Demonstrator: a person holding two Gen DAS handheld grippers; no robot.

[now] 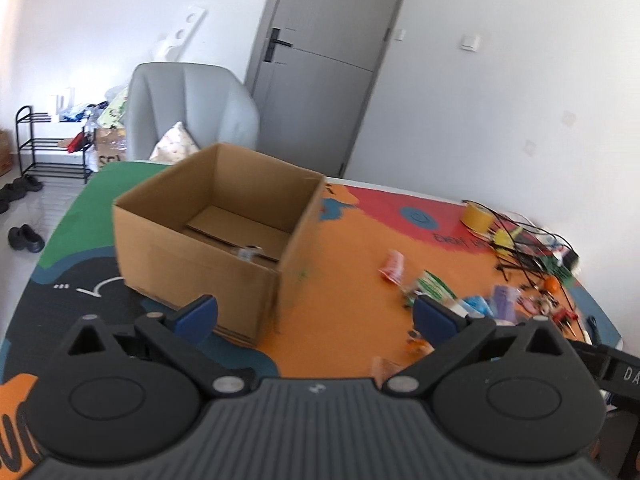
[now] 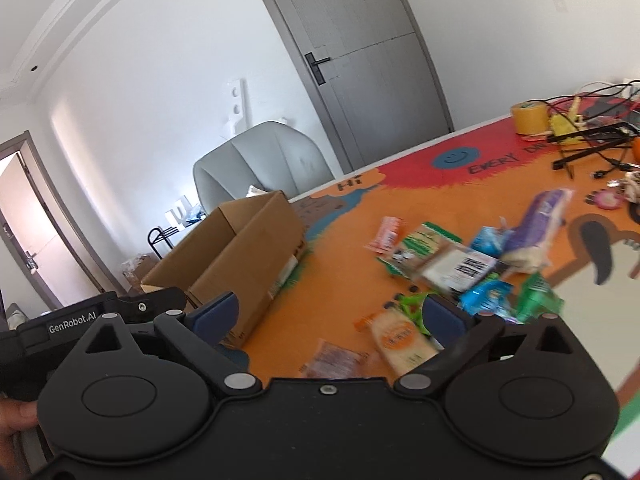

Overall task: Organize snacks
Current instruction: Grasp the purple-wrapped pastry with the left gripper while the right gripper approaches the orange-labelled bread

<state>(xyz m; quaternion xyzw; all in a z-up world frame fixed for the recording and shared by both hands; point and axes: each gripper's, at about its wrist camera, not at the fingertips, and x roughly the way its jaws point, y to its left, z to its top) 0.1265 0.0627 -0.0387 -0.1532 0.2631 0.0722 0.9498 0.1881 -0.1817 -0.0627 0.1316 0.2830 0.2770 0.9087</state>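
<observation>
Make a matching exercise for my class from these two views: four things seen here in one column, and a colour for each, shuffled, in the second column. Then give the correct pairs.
Things
1. cardboard box
2. tape roll
3. armchair
4. door

Colours
A. yellow
B. light grey, cushioned
C. brown
D. dark grey with a black handle

Pairs: 1-C, 2-A, 3-B, 4-D
</observation>
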